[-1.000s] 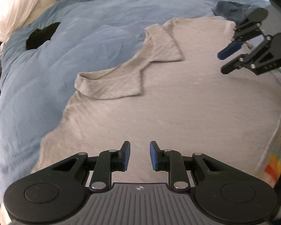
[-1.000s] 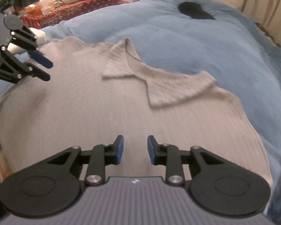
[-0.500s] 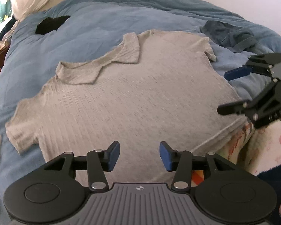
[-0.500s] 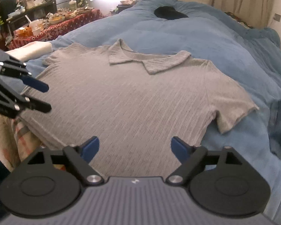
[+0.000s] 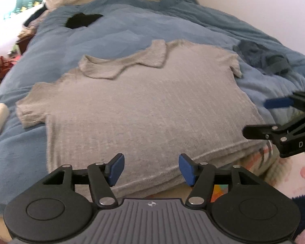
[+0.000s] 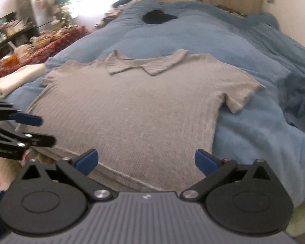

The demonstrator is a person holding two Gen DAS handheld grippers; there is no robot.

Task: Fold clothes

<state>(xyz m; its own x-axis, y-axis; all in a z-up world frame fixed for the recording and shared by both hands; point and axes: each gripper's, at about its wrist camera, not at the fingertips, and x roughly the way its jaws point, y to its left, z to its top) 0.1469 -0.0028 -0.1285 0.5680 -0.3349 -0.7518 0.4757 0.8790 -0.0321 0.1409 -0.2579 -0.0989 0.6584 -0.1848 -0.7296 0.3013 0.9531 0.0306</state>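
You have drawn both grippers back from over the grey ribbed short-sleeved polo shirt (image 5: 144,109) to its near hem, and it now lies flat, collar away from you, on the blue fleecy bed cover (image 5: 122,32). Your left gripper (image 5: 151,169) and right gripper (image 6: 146,161) are both opening, jaws spread and holding nothing, the hem just beyond them. The shirt looks spread and ready; no fold has begun.

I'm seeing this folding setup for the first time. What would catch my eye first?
A grey collared shirt lies spread flat in the middle of a blue blanket, collar at the far end. At its near hem the left gripper and right gripper are opening, nothing pinched. A black item lies far up the blanket.
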